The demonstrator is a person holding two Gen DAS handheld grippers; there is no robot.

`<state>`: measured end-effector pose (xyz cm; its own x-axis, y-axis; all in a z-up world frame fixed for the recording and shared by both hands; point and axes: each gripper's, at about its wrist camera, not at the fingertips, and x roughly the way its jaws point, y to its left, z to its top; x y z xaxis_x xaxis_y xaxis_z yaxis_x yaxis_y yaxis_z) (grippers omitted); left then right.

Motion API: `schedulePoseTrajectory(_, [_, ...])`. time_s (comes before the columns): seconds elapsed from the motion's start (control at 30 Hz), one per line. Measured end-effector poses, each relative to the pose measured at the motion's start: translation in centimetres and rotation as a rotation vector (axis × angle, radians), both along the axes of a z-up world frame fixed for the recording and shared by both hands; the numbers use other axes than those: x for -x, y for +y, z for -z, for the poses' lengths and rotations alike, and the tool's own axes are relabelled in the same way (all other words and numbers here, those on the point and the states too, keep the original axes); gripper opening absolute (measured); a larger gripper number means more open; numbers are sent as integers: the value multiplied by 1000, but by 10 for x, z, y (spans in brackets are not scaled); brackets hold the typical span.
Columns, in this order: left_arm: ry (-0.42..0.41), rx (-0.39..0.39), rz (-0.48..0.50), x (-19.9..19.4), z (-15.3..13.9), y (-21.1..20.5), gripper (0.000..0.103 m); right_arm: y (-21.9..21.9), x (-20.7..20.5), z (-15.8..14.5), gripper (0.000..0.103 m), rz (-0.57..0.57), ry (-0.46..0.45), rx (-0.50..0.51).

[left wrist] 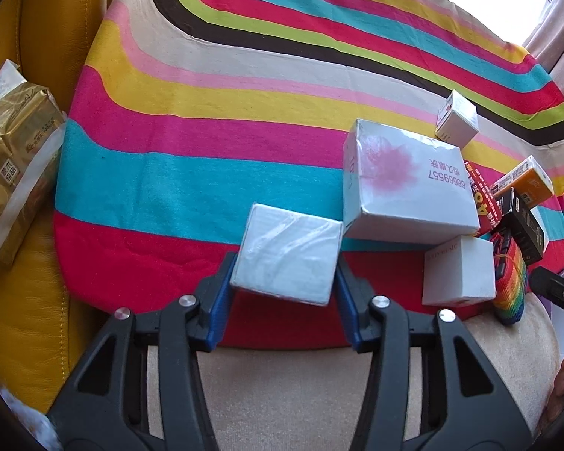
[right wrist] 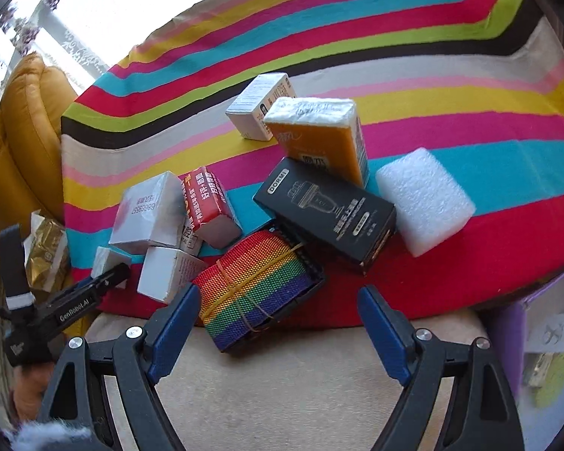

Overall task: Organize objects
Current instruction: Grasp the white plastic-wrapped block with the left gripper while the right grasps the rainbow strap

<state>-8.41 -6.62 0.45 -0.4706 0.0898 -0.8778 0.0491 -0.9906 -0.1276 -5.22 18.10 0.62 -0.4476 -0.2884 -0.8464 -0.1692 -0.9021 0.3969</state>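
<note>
Boxes crowd the near edge of a striped blanket (left wrist: 206, 86) spread over a yellow leather sofa (left wrist: 37, 37). Left gripper (left wrist: 284, 282) is clenched on a small white box (left wrist: 287, 253) — its blue pads press both sides, and the box sits tilted between them above the blanket's red stripe. Just beside it lies a larger white box with a pink smudge (left wrist: 406, 184), resting partly on a white cube (left wrist: 458, 270); another small white box (left wrist: 457, 120) stands apart farther back. Right gripper (right wrist: 278, 315) hovers with its jaws wide and nothing between the pads, just above a rainbow strap bundle (right wrist: 255, 289) bound with a rubber band. Touching that bundle is a black carton (right wrist: 327, 210), with an orange tissue pack (right wrist: 319, 139) leaning on its far end, a white foam block (right wrist: 425, 199) near its right side and a red box (right wrist: 206, 203) to the left. A gold foil bag (left wrist: 15, 158) lies on the sofa — off the blanket, well apart from the boxes.
</note>
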Motion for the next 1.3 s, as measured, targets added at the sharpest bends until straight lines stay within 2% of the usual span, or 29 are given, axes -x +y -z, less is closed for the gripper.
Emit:
schedulePoseTrajectory(0.13, [44, -17, -31, -17, -6, -3, 53, -5, 6, 8, 86, 105, -62, 105])
schedulePoseTrajectory(0.27, [74, -34, -39, -31, -9, -3, 53, -12, 14, 10, 86, 198, -114, 133])
schedulePoseTrajectory(0.5, [91, -67, -33, -43, -9, -4, 53, -21, 25, 15, 86, 276, -175, 32])
schedulePoseTrajectory(0.63, [101, -76, -34, -46, -11, -4, 53, -34, 29, 13, 86, 232, -172, -97])
schedulePoseTrajectory(0.73, [105, -83, -34, -48, -12, -5, 53, -40, 28, 12, 79, 198, -167, -136])
schedulePoseTrajectory(0.8, [106, -85, -34, -50, -12, -4, 53, -40, 25, 11, 73, 173, -160, -147])
schedulePoseTrajectory(1.1, [114, -79, -42, -58, -16, 1, 53, -39, -1, -12, 70, 87, -59, -150])
schedulePoseTrajectory(1.2, [123, -75, -44, -63, -18, 6, 53, -35, -17, -20, 66, 65, -26, -166])
schedulePoseTrajectory(1.23, [127, -75, -44, -65, -19, 8, 53, -35, -14, -20, 59, 63, -18, -169])
schedulePoseTrajectory(1.3, [134, -71, -43, -68, -22, 12, 53, -26, -22, -21, 58, 51, -12, -161])
